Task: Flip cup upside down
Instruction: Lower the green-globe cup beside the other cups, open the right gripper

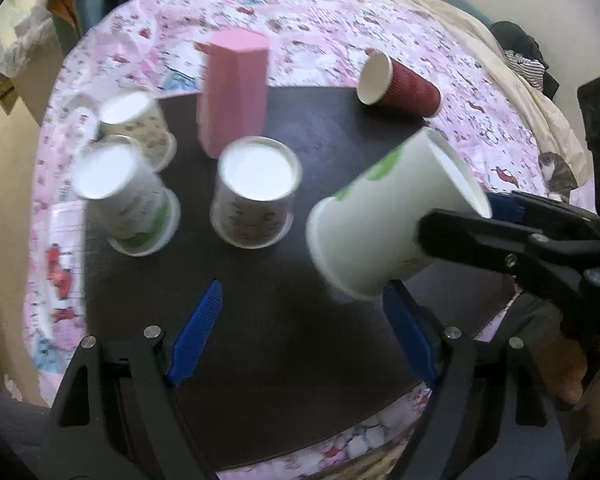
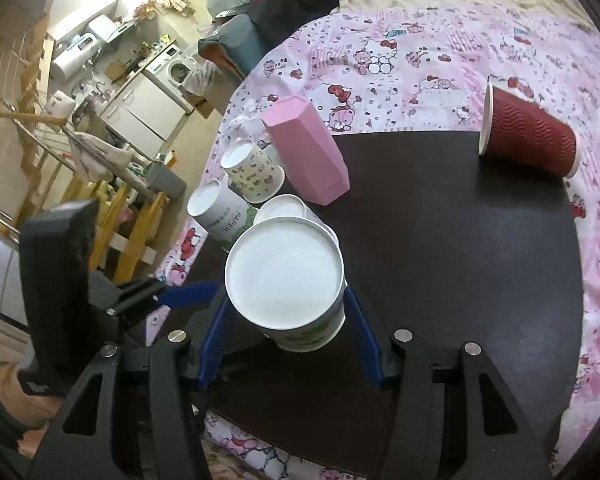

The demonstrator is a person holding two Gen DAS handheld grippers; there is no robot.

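The right gripper [image 2: 286,320] is clamped on a white cup [image 1: 384,216] with green print, its blue fingers [image 2: 214,340] pressing the cup's sides. The cup is held in the air above the dark board [image 1: 284,352], tilted so its closed base points toward the middle of the board and its open mouth faces back toward the gripper. In the right wrist view the base [image 2: 284,272] fills the space between the fingers.

The left gripper [image 1: 300,332] hangs over the near part of the board with its jaws apart and nothing between them; its right finger [image 1: 408,340] sits just below the held cup.

On the board, 3 other paper cups stand upside down: 1 patterned [image 1: 256,192] near the centre, 1 with green print [image 1: 128,200] at the left, 1 patterned [image 1: 136,128] behind it. A pink box [image 1: 234,92] stands upright behind the centre cup. A red cup [image 1: 400,84] lies on its side at the board's far right edge, mouth facing left. The board rests on a pink cartoon-print cloth [image 2: 440,60].
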